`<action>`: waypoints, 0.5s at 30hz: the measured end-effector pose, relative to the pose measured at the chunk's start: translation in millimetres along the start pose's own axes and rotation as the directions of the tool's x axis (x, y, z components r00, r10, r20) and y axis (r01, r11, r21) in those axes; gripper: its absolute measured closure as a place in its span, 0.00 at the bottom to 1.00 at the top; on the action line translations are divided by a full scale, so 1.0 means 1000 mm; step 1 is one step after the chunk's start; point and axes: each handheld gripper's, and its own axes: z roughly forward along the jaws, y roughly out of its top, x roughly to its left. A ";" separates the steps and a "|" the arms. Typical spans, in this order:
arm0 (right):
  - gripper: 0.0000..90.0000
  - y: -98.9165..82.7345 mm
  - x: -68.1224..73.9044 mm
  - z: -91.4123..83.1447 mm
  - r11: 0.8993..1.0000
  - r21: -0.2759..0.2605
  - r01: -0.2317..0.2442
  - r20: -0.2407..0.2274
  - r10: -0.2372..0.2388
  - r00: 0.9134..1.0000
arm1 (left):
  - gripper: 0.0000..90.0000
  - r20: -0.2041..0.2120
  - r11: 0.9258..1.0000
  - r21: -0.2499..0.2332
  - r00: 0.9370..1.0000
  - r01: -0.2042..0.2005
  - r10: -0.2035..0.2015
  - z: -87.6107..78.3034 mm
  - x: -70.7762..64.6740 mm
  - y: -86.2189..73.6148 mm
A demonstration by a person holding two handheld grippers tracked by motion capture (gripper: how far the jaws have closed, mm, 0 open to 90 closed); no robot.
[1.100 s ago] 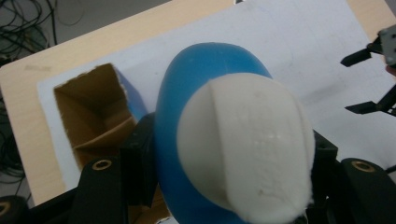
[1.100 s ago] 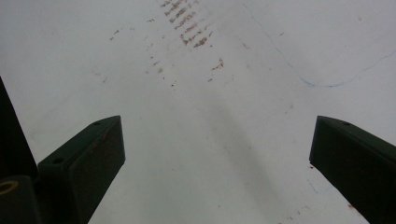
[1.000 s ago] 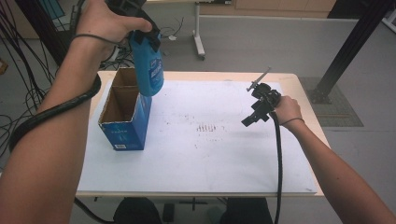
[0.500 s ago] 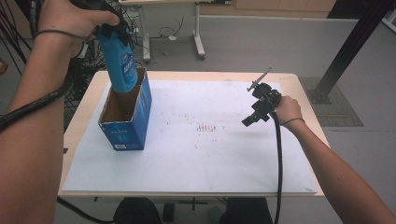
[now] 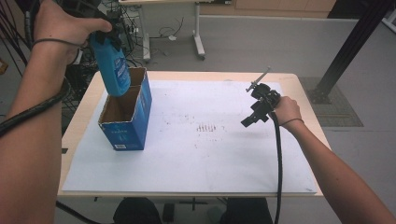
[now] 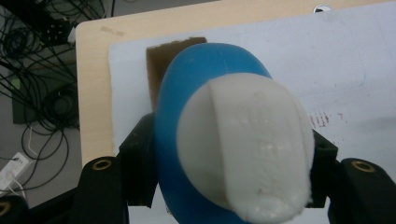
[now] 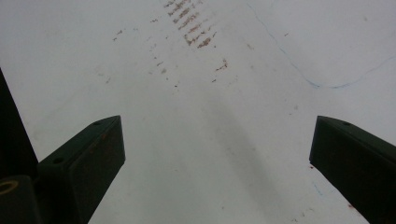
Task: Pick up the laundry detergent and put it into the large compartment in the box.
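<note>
A blue bottle [image 5: 113, 67] with a white cap hangs tilted over the far end of an open blue cardboard box [image 5: 127, 122]. My left gripper [image 5: 102, 29] is shut on its upper part. In the left gripper view the white cap [image 6: 245, 147] faces the camera, with a black jaw pressed on each side of the blue body [image 6: 187, 88]. A corner of the box [image 6: 156, 70] shows behind it. My right gripper [image 5: 252, 116] stands open just above the sheet at the right. In the right gripper view its jaws are wide apart over bare paper, nothing between them [image 7: 217, 154].
A white sheet [image 5: 196, 158] covers most of the wooden table [image 5: 79, 121]; brown smudges [image 5: 208, 127] mark its middle. Cables lie on the floor to the left, a desk leg [image 5: 198, 42] stands beyond the table, and a black post [image 5: 345, 51] rises at the right.
My left hand has carried the bottle leftward, from the box's right side to above its far end, slightly lower. The right gripper has not moved.
</note>
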 end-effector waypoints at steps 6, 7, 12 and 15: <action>0.03 -0.001 0.000 -0.001 1.000 -0.001 -0.001 0.003 0.001 1.000 | 0.42 0.010 0.999 0.024 1.000 0.025 -0.025 0.014 0.009 -0.007; 0.03 -0.001 0.000 -0.002 1.000 0.001 -0.001 0.006 0.001 1.000 | 0.42 0.009 0.999 0.028 1.000 0.025 -0.025 0.017 0.010 -0.008; 0.03 -0.002 0.000 -0.003 1.000 0.005 -0.001 0.009 0.001 1.000 | 0.42 0.013 0.999 0.040 0.999 0.037 -0.038 0.027 0.016 -0.014; 0.03 -0.001 0.001 -0.003 1.000 0.003 -0.001 0.011 0.001 1.000 | 0.42 0.017 0.998 0.053 0.999 0.040 -0.041 0.034 0.019 -0.018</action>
